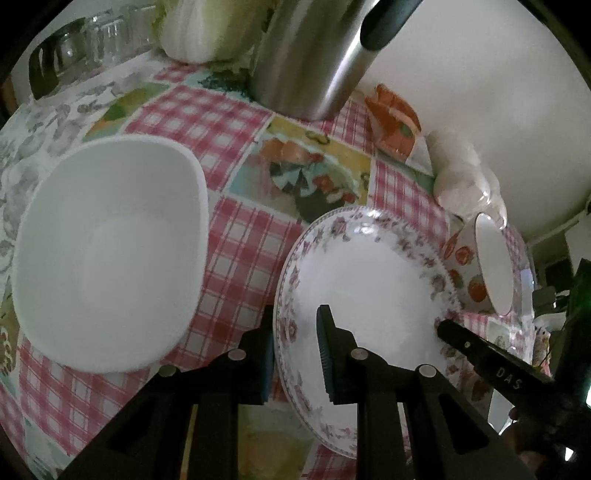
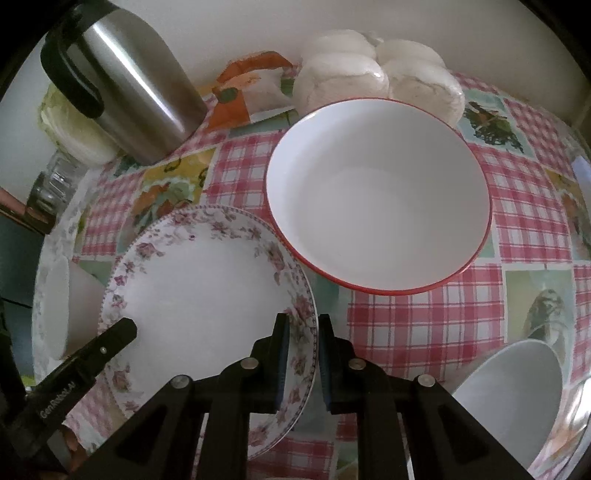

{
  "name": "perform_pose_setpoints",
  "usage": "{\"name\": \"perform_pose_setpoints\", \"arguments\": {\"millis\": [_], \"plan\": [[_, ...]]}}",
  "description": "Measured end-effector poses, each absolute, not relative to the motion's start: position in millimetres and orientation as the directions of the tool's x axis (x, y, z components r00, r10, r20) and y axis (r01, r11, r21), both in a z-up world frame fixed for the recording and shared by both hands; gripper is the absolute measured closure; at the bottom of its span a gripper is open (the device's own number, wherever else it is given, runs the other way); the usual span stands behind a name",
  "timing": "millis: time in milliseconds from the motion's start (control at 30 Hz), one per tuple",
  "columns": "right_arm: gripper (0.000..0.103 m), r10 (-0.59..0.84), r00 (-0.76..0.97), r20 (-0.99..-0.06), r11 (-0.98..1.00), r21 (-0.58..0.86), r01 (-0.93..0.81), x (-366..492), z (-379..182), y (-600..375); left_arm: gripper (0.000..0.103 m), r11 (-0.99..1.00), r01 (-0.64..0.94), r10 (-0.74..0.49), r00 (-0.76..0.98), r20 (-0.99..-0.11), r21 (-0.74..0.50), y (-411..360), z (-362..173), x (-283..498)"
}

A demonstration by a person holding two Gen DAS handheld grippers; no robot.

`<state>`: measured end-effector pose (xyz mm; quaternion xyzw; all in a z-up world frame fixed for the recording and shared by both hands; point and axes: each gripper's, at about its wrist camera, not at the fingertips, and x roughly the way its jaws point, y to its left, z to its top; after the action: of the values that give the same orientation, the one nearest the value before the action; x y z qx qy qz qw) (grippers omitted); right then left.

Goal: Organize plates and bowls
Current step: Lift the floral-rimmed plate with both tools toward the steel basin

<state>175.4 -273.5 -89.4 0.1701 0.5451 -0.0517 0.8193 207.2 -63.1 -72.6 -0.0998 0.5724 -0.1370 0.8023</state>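
Note:
A flower-rimmed plate (image 1: 369,280) (image 2: 199,288) is held between both grippers above the checked tablecloth. My left gripper (image 1: 295,350) straddles its left rim, one finger on each side. My right gripper (image 2: 301,354) pinches its right rim between both pads; its finger (image 1: 480,354) shows in the left wrist view, and the left one's finger (image 2: 88,354) in the right. A white squarish bowl (image 1: 110,254) sits left of the plate. A red-rimmed white bowl (image 2: 376,195) sits behind the plate's right side. Another white bowl (image 2: 513,395) lies at the lower right.
A steel thermos jug (image 1: 314,55) (image 2: 136,81) stands at the back by the wall. Glasses (image 1: 107,40) and a cabbage (image 1: 207,29) stand at the back left. White bagged lumps (image 2: 380,81) lie against the wall. A patterned bowl (image 1: 487,266) stands beside the plate.

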Motion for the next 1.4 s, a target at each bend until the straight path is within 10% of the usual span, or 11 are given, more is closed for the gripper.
{"name": "perform_pose_setpoints", "arguments": {"millis": [1400], "plan": [[0.087, 0.188, 0.584, -0.790, 0.872, 0.408, 0.271, 59.7, -9.0, -286.3, 0.081, 0.911, 0.250, -0.407, 0.422, -0.810, -0.327, -67.4, 11.9, 120.6]]}}
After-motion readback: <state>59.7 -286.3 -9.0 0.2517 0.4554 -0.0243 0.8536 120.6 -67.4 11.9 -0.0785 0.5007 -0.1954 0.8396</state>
